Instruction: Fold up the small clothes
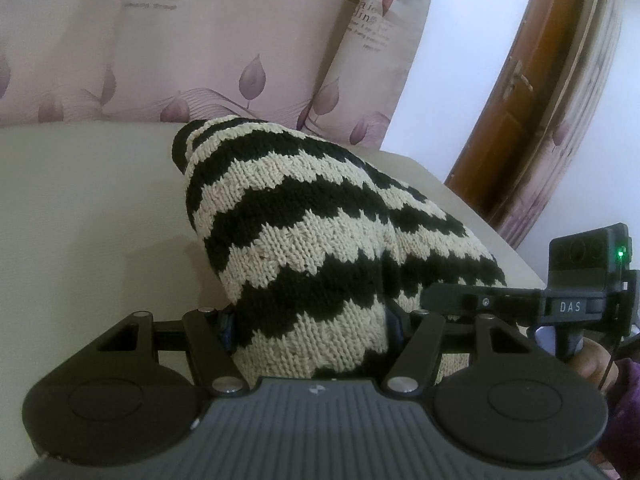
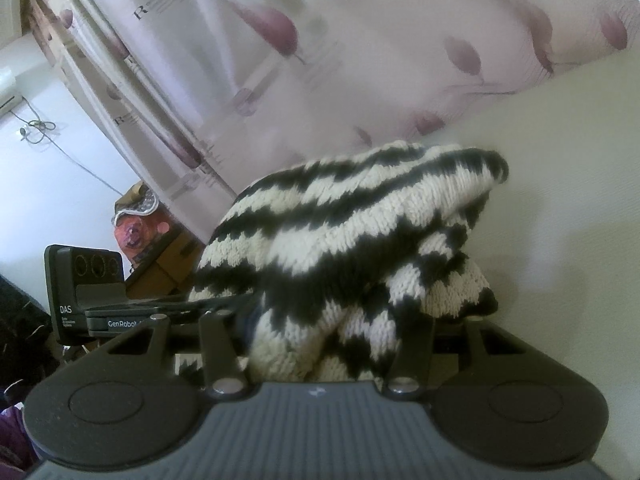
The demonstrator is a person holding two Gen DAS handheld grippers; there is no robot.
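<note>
Nearest the lens in each wrist view is the dark body of the gripper itself, and straight beyond it a bunched black-and-cream striped knit garment (image 1: 304, 240) fills the space between the jaws. The left gripper (image 1: 310, 326) has its jaws closed on a thick fold of the garment, standing fairly far apart only because the wool between them is bulky; the right gripper (image 2: 320, 332) grips another bunched part of it in the same way. In the left view the right gripper shows just to the right of the garment, and in the right view the left gripper sits just to the garment's left, so the two grips are side by side along one edge. That pairing seems meant to carry the edge as one straight line, which a fold needs. The garment hangs raised from the jaws, its far end drooping toward the pale surface (image 1: 88, 208), though whether it touches there I cannot tell. Behind the garment hangs a curtain (image 1: 200, 40) printed with purple leaves, and to its right stands a brown wooden door (image 1: 532, 92). My guess is that the fold is midway, with the held edge yet to be laid down.
</note>
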